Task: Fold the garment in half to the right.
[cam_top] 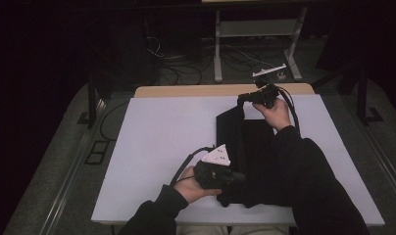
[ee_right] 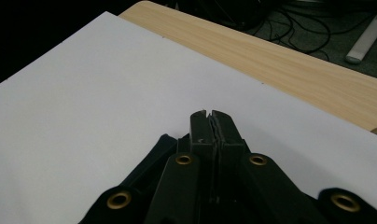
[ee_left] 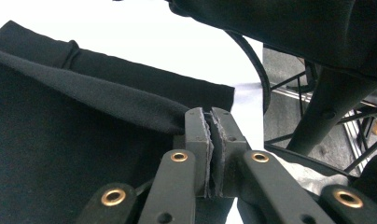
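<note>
A black cloth lies on the right half of the white-covered table, with its left edge folded over in a long strip. My left gripper is at the cloth's near left edge; its jaws are shut on the folded edge, which runs straight into the left gripper. At the far end my right gripper holds the strip's far corner a little above the table. In the right gripper view, the right gripper is shut, with black cloth hanging under it.
A wooden table edge shows beyond the white cover. Behind the table, cables and a white desk frame stand on the floor. A dark sleeve lies over the cloth's right side. The white cover's left half is bare.
</note>
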Available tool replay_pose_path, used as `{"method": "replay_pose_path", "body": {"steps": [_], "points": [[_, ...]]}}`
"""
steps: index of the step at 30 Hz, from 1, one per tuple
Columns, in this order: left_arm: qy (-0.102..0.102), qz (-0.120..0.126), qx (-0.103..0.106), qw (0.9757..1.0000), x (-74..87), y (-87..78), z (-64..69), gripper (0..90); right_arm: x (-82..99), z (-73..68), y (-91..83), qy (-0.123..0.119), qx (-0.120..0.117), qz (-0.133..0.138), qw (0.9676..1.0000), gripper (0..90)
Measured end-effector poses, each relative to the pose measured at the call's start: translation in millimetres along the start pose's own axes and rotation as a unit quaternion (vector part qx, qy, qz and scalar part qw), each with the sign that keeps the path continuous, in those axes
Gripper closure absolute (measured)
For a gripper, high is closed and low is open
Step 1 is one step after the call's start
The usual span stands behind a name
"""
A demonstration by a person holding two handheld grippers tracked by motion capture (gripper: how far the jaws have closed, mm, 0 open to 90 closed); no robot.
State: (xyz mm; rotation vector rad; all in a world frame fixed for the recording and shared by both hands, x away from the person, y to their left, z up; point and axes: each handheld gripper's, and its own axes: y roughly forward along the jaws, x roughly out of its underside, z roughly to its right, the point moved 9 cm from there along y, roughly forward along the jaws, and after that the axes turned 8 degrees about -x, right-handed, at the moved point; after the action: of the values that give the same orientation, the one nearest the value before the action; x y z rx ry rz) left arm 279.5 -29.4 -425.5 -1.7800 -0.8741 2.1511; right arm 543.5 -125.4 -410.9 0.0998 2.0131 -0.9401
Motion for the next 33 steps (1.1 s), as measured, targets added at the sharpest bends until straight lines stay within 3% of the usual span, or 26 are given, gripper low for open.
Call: {"method": "replay_pose_path", "body": {"steps": [33], "points": [[0.004, -0.01, 0.027, 0.9996, -11.1, 39.5, 12.9, 84.8, 29.9, 32.2, -25.9, 0.026, 0.027, 0.002, 0.9993, 87.2]]}}
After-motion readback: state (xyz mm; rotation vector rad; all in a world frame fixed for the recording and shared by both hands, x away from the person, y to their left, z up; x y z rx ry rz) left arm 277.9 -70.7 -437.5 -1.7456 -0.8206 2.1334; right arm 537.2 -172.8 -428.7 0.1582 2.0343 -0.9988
